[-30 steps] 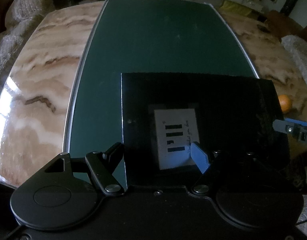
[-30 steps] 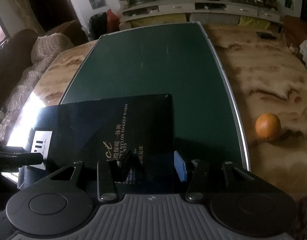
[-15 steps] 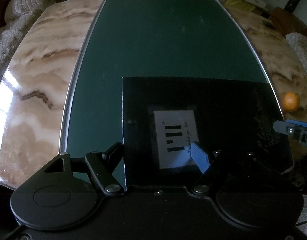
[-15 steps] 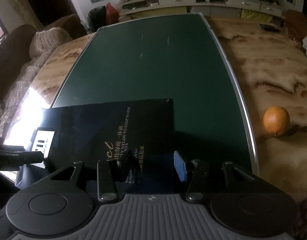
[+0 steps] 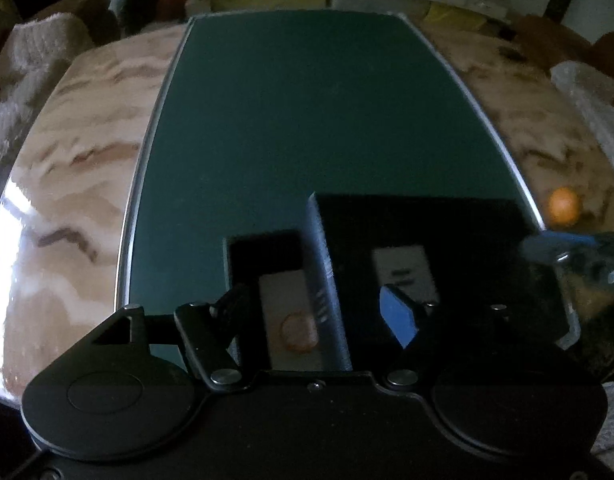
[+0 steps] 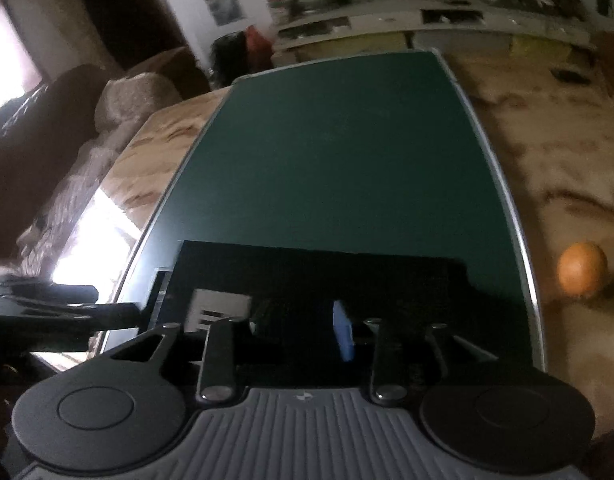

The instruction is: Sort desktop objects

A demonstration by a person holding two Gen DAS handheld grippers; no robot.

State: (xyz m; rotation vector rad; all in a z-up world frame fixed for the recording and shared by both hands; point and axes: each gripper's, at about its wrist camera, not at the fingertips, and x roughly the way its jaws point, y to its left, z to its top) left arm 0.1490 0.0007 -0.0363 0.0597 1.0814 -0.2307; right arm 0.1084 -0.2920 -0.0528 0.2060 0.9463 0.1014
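Two black pieces now show at 6 o'clock on the green mat (image 5: 307, 120). The flat black box (image 5: 427, 232), bearing a white label, has its left side wall in sight. A second black panel (image 5: 267, 256) lies exposed at its 9 o'clock, carrying a pale label with an orange ring (image 5: 291, 320).

- **Change:** half a second ago the box showed as one flat face. It has since shifted right or lifted, uncovering the panel. By my reading it is either a lid coming off or the upper of two stacked items. Blur prevents telling which.
- **Left gripper** (image 5: 315, 312): fingers spread wide as before, with the box's side wall running between them and no pad seen pressing. It reads as released.
- **Right gripper** (image 6: 301, 328): set over the box's near edge. I cannot tell whether it pinches.
- **Surroundings:** the marble table (image 5: 75, 168) lies under the mat, and an orange (image 6: 582, 268) sits at 3 o'clock, off the mat.
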